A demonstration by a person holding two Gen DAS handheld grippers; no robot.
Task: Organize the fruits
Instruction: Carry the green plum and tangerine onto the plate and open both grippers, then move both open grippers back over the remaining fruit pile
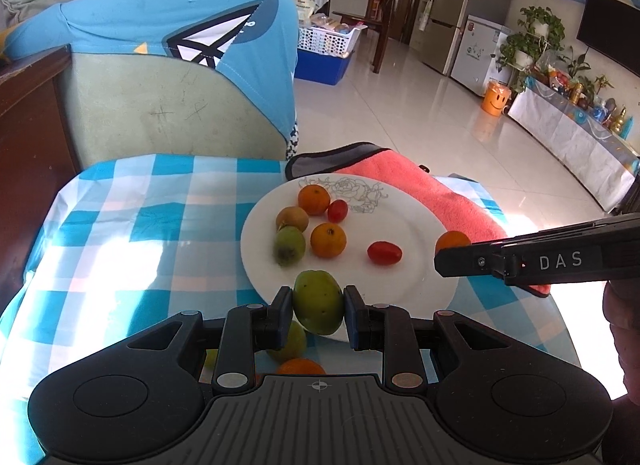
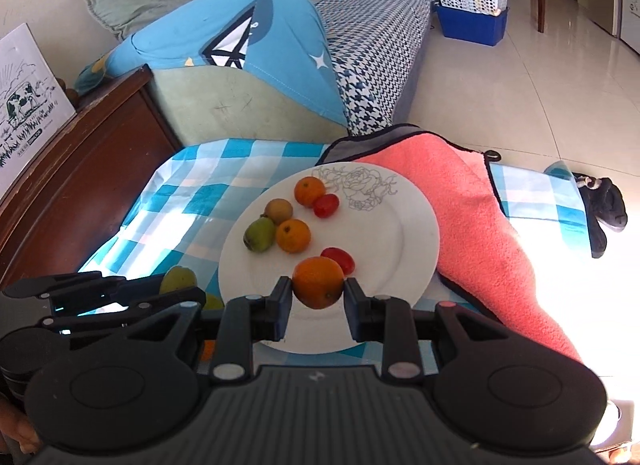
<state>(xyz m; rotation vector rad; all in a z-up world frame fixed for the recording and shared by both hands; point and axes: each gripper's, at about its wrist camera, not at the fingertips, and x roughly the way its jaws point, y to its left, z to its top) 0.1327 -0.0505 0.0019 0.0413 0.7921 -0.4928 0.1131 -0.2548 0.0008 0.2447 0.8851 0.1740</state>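
Note:
A white plate (image 1: 412, 233) with a drawn rose lies on the blue checked tablecloth; it carries two oranges (image 1: 328, 240), two red tomatoes (image 1: 384, 252) and two greenish fruits (image 1: 289, 245). My left gripper (image 1: 318, 307) is shut on a green fruit (image 1: 318, 307) over the plate's near rim. My right gripper (image 2: 318, 291) is shut on an orange (image 2: 318, 283) above the plate (image 2: 412, 225). In the left wrist view the right gripper (image 1: 444, 263) reaches in from the right, its orange (image 1: 452, 241) partly hidden. The left gripper (image 2: 120, 293) shows at the lower left of the right wrist view.
Another green fruit (image 1: 290, 343) and an orange (image 1: 301, 367) lie on the cloth under my left gripper. A pink towel (image 2: 480, 225) lies right of the plate. A sofa with a blue cushion (image 1: 160, 25) stands behind the table, a dark wooden cabinet (image 2: 80, 169) to the left.

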